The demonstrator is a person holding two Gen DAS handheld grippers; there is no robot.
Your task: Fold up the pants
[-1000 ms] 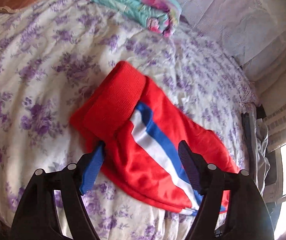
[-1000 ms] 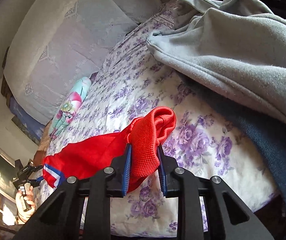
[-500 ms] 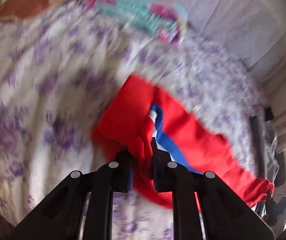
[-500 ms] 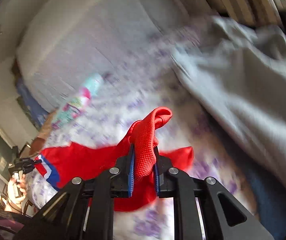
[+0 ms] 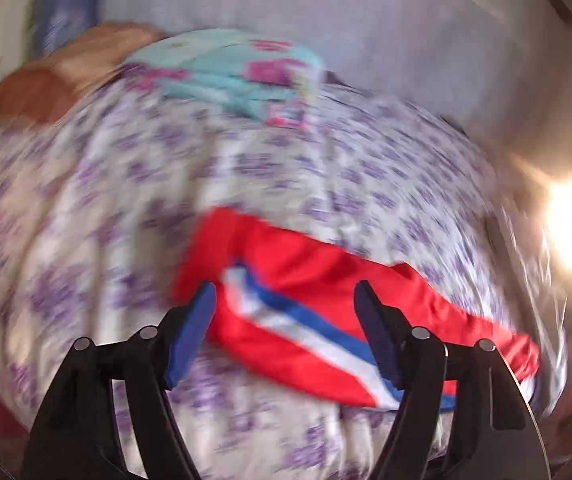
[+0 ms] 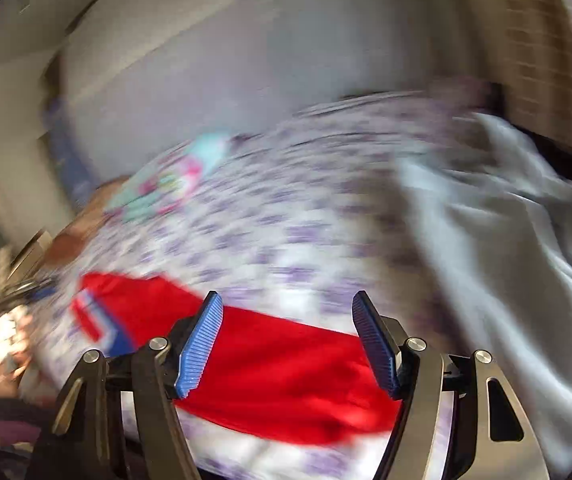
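Both jaws gape; only right view shows grey blanket (image 6: 506,248).

left tool (image 5: 286,336) | black frame, blue pads (ribbed), silver screws

— What room is found around the left gripper (image 5: 286,328)?

— Its jaws are spread wide above the red pants (image 5: 306,280), with nothing held between them. Bare floral bedspread (image 5: 85,220) is seen to its left. A folded turquoise blanket (image 5: 229,76) and a brown pillow (image 5: 57,80) are set at the far end.

— And the right gripper (image 6: 288,340)?

— It is likewise spread over the pants (image 6: 286,376). Passage to its right is blocked by a heaped grey garment (image 6: 506,240); open bedspread (image 6: 286,220) is left ahead.
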